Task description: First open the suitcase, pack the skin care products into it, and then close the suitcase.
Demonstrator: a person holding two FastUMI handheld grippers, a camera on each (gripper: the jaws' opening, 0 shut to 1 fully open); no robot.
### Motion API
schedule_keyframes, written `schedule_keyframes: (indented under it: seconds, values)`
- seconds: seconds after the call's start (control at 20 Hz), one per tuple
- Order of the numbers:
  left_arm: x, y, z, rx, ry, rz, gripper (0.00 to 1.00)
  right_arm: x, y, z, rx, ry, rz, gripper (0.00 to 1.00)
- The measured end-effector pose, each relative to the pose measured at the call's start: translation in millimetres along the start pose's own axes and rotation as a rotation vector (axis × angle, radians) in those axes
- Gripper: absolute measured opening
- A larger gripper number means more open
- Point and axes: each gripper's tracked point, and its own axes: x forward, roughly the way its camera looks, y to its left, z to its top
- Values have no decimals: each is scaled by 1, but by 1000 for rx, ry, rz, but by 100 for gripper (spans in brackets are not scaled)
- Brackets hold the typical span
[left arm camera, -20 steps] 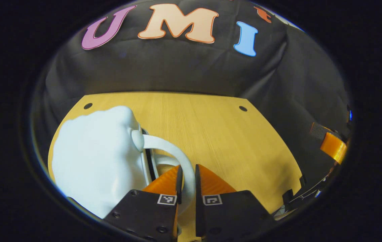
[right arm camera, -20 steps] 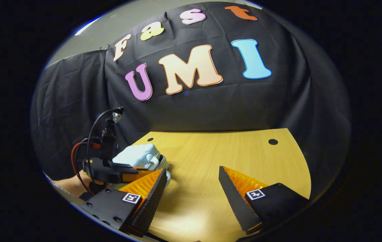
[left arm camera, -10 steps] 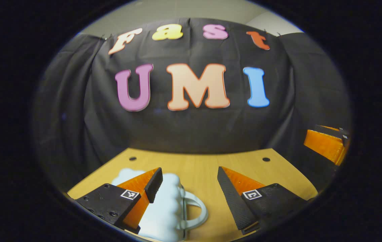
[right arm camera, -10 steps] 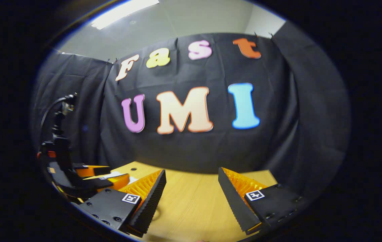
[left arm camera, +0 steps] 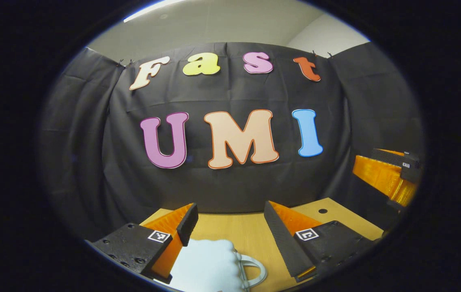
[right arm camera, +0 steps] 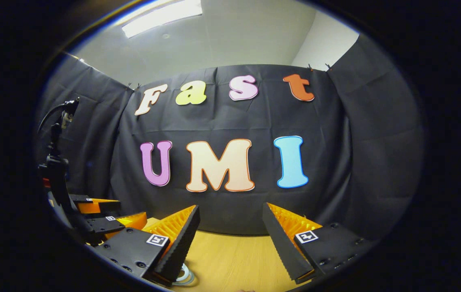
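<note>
We see the left gripper (left arm camera: 230, 221) with its jaws wide apart, holding nothing. Below them the pale blue suitcase (left arm camera: 208, 265) lies closed on the table (left arm camera: 250, 233), its handle (left arm camera: 255, 271) toward the right. The right gripper (right arm camera: 230, 223) jaws also stand wide and empty.

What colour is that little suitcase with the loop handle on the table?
The suitcase is pale, whitish blue, handle included; the left gripper view shows it best.
</note>
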Motion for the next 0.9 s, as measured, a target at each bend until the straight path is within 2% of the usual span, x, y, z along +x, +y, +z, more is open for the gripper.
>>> schedule_keyframes:
  seconds: [0.45,0.5,0.55,0.9]
  values:
    - [10,19,-6,-30,14,3,96,11,7,6,23,6,-37,97]
    - [10,21,-6,-24,14,2,100,11,8,8,23,0,-40,97]
    - [10,23,-7,-20,14,2,96,11,10,10,22,-6,-42,97]
    - [9,35,2,-25,-6,0,96,13,31,18,9,-27,-19,97]
